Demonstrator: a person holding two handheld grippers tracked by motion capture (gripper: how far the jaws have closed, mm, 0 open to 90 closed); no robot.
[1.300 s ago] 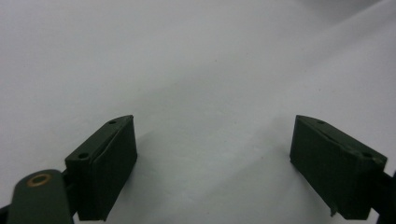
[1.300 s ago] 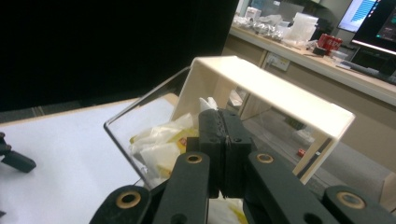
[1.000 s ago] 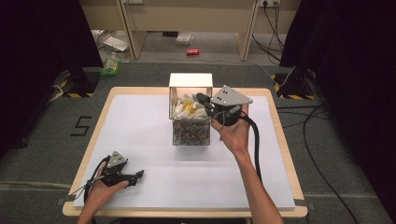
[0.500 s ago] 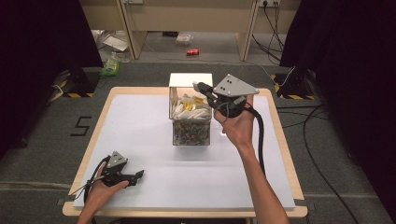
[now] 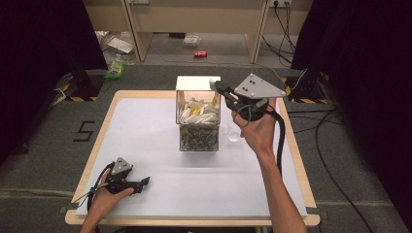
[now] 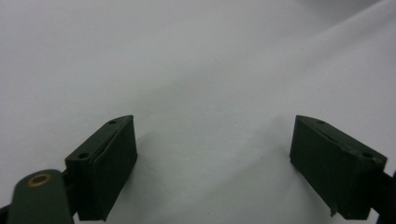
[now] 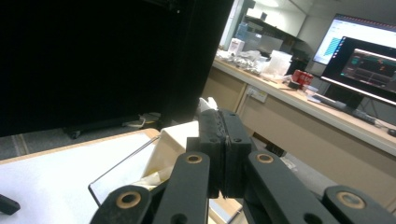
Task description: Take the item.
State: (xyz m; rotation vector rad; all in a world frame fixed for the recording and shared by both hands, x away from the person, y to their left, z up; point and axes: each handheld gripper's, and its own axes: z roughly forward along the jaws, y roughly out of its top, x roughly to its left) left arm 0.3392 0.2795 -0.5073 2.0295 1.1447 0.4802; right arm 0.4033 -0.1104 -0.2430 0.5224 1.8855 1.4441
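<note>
Right gripper (image 5: 216, 88) raised above clear box (image 5: 199, 127), jaws clenched on small white scrap (image 7: 208, 104); I judge it lifted clear of box contents. Left gripper (image 5: 142, 183) well in front of box, resting on white table cover (image 5: 145, 126), jaws released, empty; I read it as parked. Box holds pale packets (image 5: 197, 112) over darker layer.

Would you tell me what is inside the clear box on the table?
The clear box holds pale packets with some yellow on top and a darker, speckled layer below. What lies deeper in the middle is covered.
</note>
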